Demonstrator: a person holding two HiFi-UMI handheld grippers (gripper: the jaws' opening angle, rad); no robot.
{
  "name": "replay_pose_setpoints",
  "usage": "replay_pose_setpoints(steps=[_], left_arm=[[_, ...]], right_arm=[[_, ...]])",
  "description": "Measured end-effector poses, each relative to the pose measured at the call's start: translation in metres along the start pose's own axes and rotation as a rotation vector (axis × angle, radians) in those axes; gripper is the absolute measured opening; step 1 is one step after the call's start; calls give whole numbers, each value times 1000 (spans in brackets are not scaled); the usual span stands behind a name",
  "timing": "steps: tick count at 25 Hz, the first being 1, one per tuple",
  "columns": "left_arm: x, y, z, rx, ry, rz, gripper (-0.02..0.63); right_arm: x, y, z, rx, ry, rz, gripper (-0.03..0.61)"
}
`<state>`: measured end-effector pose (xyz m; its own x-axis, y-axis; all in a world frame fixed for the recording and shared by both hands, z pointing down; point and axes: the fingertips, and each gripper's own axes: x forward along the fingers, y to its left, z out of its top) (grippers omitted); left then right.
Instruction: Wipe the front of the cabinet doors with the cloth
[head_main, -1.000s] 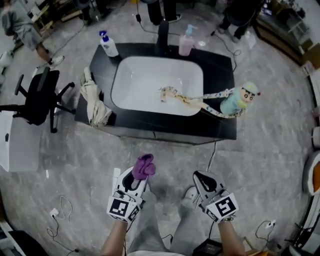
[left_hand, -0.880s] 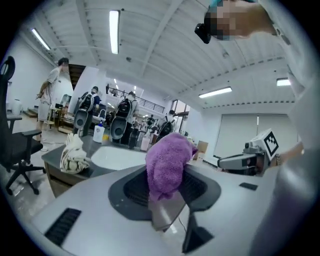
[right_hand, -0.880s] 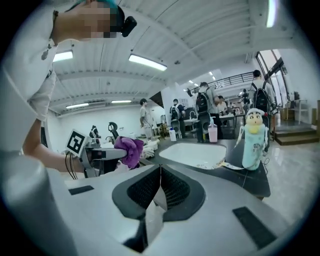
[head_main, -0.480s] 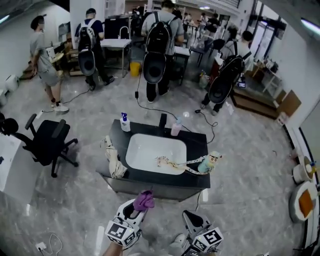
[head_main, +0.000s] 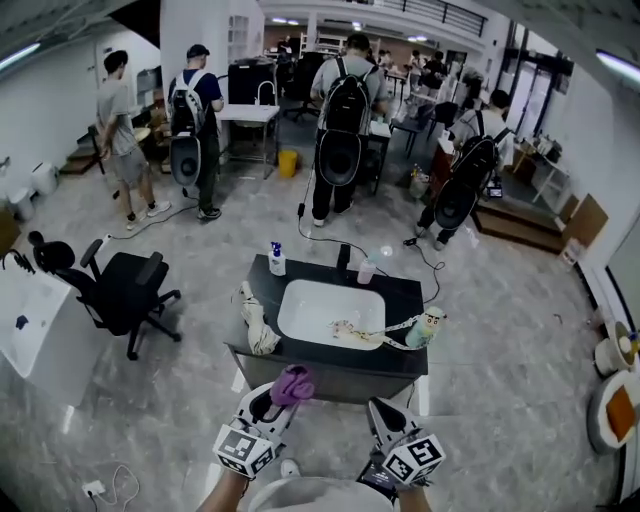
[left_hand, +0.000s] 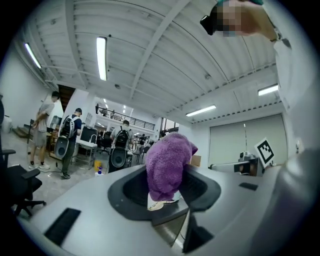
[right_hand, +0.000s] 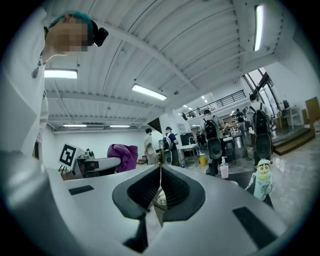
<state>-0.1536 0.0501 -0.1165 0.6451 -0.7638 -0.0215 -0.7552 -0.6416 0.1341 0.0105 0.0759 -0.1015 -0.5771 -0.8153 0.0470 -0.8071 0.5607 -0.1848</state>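
A: Left gripper (head_main: 280, 399), state?
B: Jaws clamped on the purple cloth (left_hand: 167, 165). It stands bunched between them, its top spilling above the tips.
A: Where is the cloth relative to the cabinet (head_main: 350, 382)?
B: Held in the air in front of the person, on the near side of the dark cabinet front and apart from it. No contact with the doors.
A: Right gripper (right_hand: 160, 194)?
B: Jaws pressed together, nothing between them. It sits level with the left one, just to its right, and is likewise off the cabinet.
A: On the cabinet top?
B: White sink basin (head_main: 330, 308), a beige towel (head_main: 258, 327) draped over the left edge, a cartoon-figure bottle (head_main: 428, 327) at the right, and two pump bottles at the back.
A: Surroundings?
B: Office chair (head_main: 125, 290) to the left, with people wearing backpacks standing beyond the cabinet
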Motion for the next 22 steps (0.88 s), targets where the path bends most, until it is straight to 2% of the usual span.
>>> replay_pose_setpoints(steps=[4,7,9,11,16,22], left_arm=[[-28,-24,5,33,3,77,147],[-42,-47,7,-17,-9,131,147],[-45,-68,7,-36,-13,151,147],[-42,-91,4,-20,1,154,147],[-36,-139,1,-8,7,141,148],[-56,-143,-4,5,30,167,149]], right_arm=[[-3,25,9,-57,-25,119,28],[-18,32,14,-72,-25,180,28],[-35,29,18,-55,-16,192,28],[-54,25,17,-51,-6,197,26],[-82,21,1,-117,44,193,26],[-89,39,-8,-112,41,215,26]])
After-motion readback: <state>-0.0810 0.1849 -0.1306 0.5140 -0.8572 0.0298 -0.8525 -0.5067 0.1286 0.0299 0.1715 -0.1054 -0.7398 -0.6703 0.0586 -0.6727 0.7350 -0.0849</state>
